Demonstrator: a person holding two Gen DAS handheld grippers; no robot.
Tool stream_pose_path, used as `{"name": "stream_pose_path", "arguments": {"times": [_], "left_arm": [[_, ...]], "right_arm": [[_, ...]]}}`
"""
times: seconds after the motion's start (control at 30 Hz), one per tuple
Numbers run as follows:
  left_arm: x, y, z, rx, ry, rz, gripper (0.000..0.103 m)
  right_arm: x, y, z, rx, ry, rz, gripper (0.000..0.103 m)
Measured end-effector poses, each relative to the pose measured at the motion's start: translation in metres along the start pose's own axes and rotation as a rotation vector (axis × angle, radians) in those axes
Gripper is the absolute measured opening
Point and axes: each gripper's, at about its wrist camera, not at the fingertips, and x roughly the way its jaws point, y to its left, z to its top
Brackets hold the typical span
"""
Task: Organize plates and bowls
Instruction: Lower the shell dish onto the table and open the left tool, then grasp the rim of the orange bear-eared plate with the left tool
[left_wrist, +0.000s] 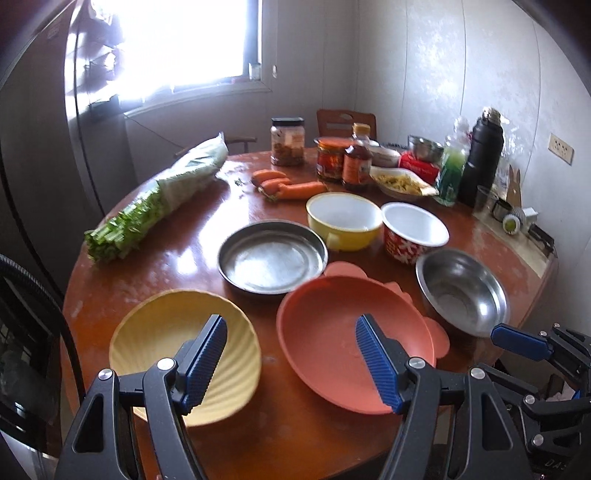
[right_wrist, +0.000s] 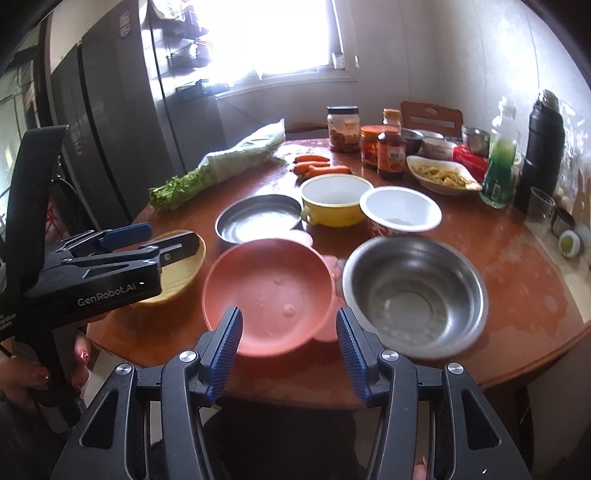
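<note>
blown-out window (left_wrist: 166, 44) backlight, fisheye edges

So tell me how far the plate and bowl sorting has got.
Nothing is stacked yet: yellow ribbed bowl, pink plate, steel bowl, steel dish and two mugs sit separately. Left gripper and right gripper are empty, jaws open. All sorting remains.

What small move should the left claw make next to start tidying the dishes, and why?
Probably ease the left claw forward and down onto the near rim of the ribbed yellow bowl. Its jaws stand open and empty, that bowl lies closest beneath it, and the right claw, also open, faces the pink plate, so each hand has its own dish.
</note>
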Motion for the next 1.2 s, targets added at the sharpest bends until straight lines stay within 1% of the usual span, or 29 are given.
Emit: {"name": "stream_pose_path", "arguments": {"times": [0.2,0.33,0.53,0.7,0.8,0.9,1.1,1.2], "left_arm": [[0.012,-0.014,-0.013,0.011,0.046,-0.014,0.072],[0.016,-0.013,-0.022,-0.005,0.065,-0.015,0.072],[0.022,-0.014,-0.032,-0.022,0.097,-0.047,0.072],[0.029,-0.013,-0.039,-0.039,0.126,-0.067,0.072],[0.034,-0.014,-0.039,-0.047,0.13,-0.052,0.072],[0.04,-0.016,-0.038,-0.047,0.137,-0.065,0.072],[0.053,-0.018,-0.031,-0.037,0.149,-0.06,0.072],[0.059,-0.018,-0.028,-0.034,0.156,-0.06,0.072]], "right_arm": [[0.004,-0.008,-0.013,0.019,0.027,0.007,0.054],[0.009,-0.01,-0.019,0.029,0.047,0.016,0.054],[0.019,-0.01,-0.024,0.04,0.071,0.03,0.054],[0.027,-0.014,-0.024,0.049,0.084,0.024,0.054],[0.032,-0.018,-0.025,0.065,0.091,0.026,0.054],[0.038,-0.021,-0.025,0.09,0.106,0.038,0.054],[0.046,-0.028,-0.024,0.149,0.109,0.07,0.054],[0.052,-0.028,-0.023,0.159,0.115,0.085,0.054]]}}
